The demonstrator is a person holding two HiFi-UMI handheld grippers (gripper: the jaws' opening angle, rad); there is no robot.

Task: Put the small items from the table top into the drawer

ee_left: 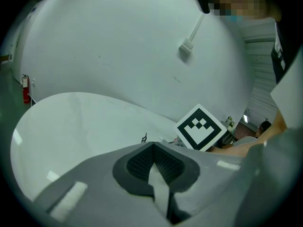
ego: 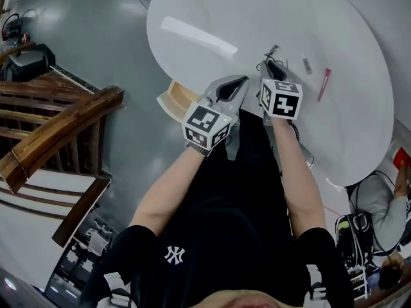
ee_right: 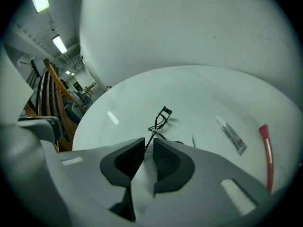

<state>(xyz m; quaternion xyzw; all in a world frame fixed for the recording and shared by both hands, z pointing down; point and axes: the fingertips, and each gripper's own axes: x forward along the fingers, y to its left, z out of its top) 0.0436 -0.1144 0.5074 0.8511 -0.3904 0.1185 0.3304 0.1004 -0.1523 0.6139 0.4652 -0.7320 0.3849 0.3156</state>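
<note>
A black eyelash curler (ego: 270, 52) lies on the round white table (ego: 212, 18); in the right gripper view the curler (ee_right: 160, 119) has its handle end running into the narrow gap between my jaws. My right gripper (ego: 270, 67) (ee_right: 148, 145) is shut on that handle. To its right lie a small white tube (ee_right: 232, 135) (ego: 307, 63), a pink stick (ee_right: 268, 150) (ego: 323, 84) and a thin pin (ee_right: 193, 140). My left gripper (ego: 241, 80) (ee_left: 152, 148) hovers at the table's near edge, shut and holding nothing. A wooden drawer (ego: 174, 101) stands open under the table edge, left of it.
A wooden stair railing (ego: 58, 127) runs along the left. A person (ego: 379, 204) sits on the floor at the lower right among cables. The right gripper's marker cube (ee_left: 201, 126) shows in the left gripper view.
</note>
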